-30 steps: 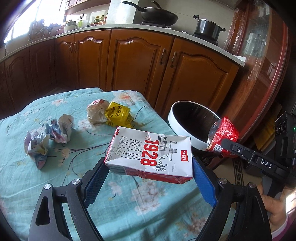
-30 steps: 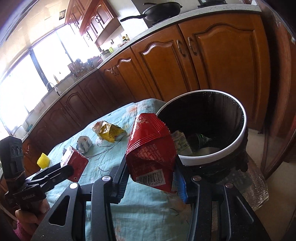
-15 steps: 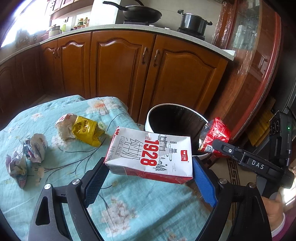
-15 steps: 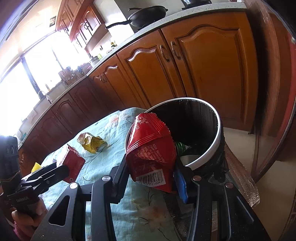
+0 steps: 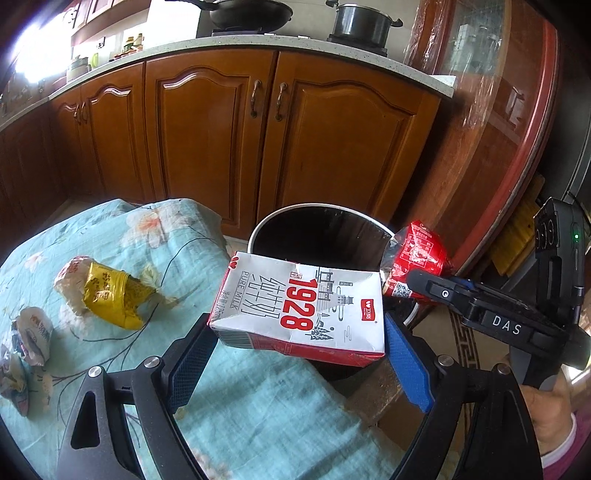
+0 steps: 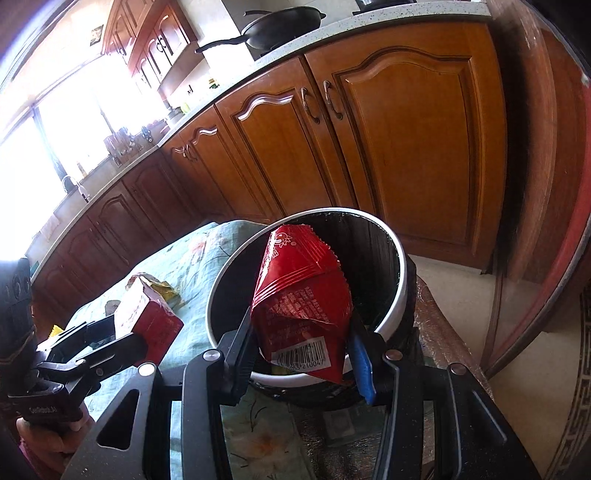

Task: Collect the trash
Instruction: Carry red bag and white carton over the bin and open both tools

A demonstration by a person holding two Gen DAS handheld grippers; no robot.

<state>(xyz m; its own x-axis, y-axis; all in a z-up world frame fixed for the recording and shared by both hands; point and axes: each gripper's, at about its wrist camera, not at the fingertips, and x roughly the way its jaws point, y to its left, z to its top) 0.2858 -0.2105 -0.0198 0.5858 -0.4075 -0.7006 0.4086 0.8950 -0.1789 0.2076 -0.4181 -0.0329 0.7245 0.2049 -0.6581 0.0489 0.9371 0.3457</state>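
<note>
My left gripper (image 5: 297,354) is shut on a white and red milk carton (image 5: 299,314), held lengthwise at the near rim of the black trash bin (image 5: 317,236). My right gripper (image 6: 303,354) is shut on a red snack bag (image 6: 301,302), which hangs over the mouth of the white-rimmed bin (image 6: 402,280). In the left wrist view the right gripper (image 5: 424,284) with the red bag (image 5: 417,258) is at the bin's right rim. In the right wrist view the left gripper (image 6: 122,339) carries the carton (image 6: 147,321) left of the bin.
A yellow wrapper (image 5: 110,295) and crumpled paper scraps (image 5: 29,336) lie on the teal floral tablecloth (image 5: 258,413). Wooden cabinets (image 5: 207,136) stand behind the bin, with a wok (image 5: 243,11) and pot (image 5: 362,22) on the counter. A glass-fronted cabinet (image 5: 495,110) is at right.
Both grippers moved toward the bin with their loads. The red bag now hangs over the bin's opening, and the carton has reached the bin's near rim. The table trash slid left in view.
</note>
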